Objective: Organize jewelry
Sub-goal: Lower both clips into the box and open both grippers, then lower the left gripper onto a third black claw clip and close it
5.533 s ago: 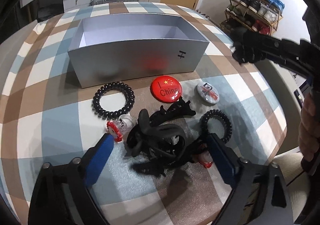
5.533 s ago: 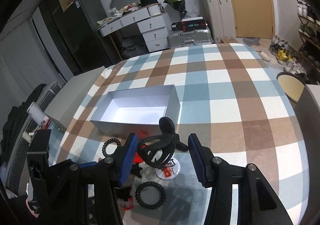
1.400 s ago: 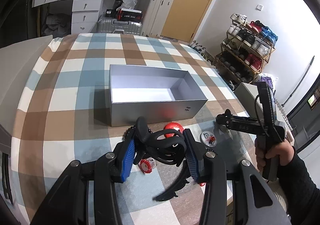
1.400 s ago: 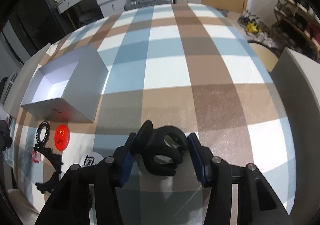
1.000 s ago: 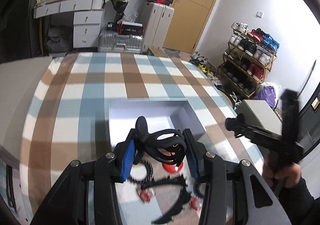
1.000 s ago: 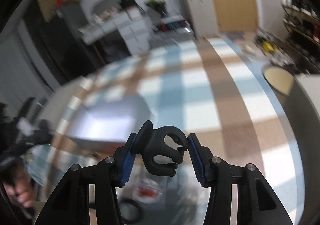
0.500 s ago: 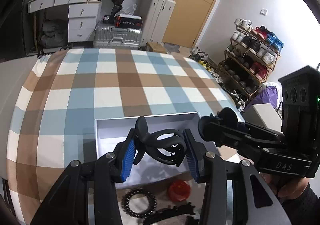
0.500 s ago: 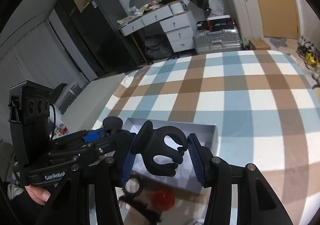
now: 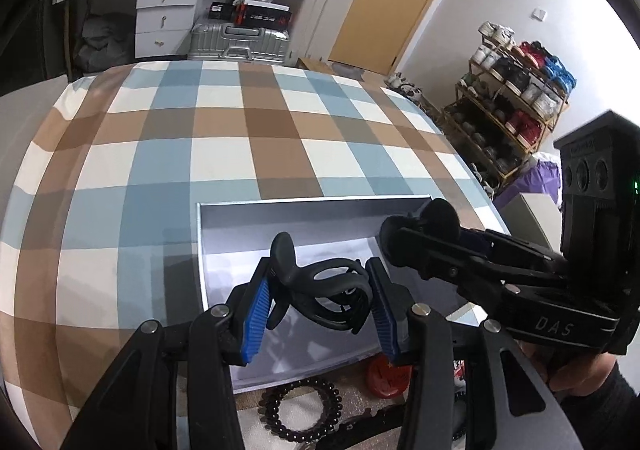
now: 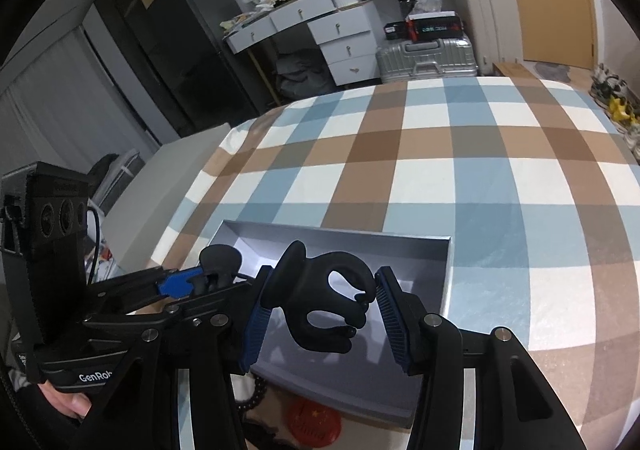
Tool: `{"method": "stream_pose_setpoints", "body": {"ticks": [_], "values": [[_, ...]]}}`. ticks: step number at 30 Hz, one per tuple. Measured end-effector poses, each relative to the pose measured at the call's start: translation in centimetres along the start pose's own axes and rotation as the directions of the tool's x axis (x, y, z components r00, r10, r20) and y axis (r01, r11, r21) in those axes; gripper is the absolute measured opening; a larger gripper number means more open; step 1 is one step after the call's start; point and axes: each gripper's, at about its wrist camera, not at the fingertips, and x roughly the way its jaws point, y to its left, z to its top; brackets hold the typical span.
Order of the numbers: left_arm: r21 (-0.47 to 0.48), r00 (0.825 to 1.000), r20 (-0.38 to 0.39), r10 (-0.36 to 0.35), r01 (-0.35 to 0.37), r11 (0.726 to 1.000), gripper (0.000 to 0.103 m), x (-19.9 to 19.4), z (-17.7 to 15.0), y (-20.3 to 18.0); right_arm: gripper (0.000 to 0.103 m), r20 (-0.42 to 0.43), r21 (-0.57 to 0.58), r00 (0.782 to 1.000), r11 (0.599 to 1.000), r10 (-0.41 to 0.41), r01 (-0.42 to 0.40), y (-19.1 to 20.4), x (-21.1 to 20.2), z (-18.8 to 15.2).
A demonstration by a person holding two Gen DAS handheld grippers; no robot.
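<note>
My left gripper (image 9: 318,308) is shut on a black hair claw clip (image 9: 320,292) and holds it over the open silver box (image 9: 224,226). My right gripper (image 10: 320,310) is shut on a second, chunkier black claw clip (image 10: 324,306) and holds it over the same box (image 10: 420,250), to the right of the left one. The right gripper also shows in the left wrist view (image 9: 416,234), and the left gripper in the right wrist view (image 10: 200,282). The box floor looks bare where it shows.
In front of the box on the checked tablecloth (image 9: 224,138) lie a black spiral hair tie (image 9: 300,414), a red round badge (image 9: 386,374) and a black toothed clip (image 9: 360,436). The badge also shows in the right wrist view (image 10: 316,420). A shoe rack (image 9: 516,90) stands off to the right.
Both grippers have moved forward over the box with their clips, closer together. The items on the cloth have slid toward the lower edge of both views.
</note>
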Motion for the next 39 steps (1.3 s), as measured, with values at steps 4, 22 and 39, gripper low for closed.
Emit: {"method": "stream_pose_setpoints", "body": {"ticks": [4, 22, 39], "values": [[-0.002, 1.000, -0.017, -0.009, 0.008, 1.000, 0.043, 0.3, 0.0, 0.1, 0.057, 0.020, 0.004, 1.000, 1.000, 0.003, -0.004, -0.2, -0.3, -0.1], [0.011, 0.971, 0.214, 0.102, -0.107, 0.994, 0.082, -4.2, -0.5, -0.5, 0.096, 0.256, -0.027, 0.967, 1.000, -0.004, 0.012, 1.1, -7.6, -1.1], [0.040, 0.936, 0.263, 0.235, -0.254, 0.966, 0.102, -6.3, -4.3, -2.0, 0.103, 0.305, -0.055, 0.946, 0.990, -0.106, 0.128, 1.6, -12.0, -5.9]]}}
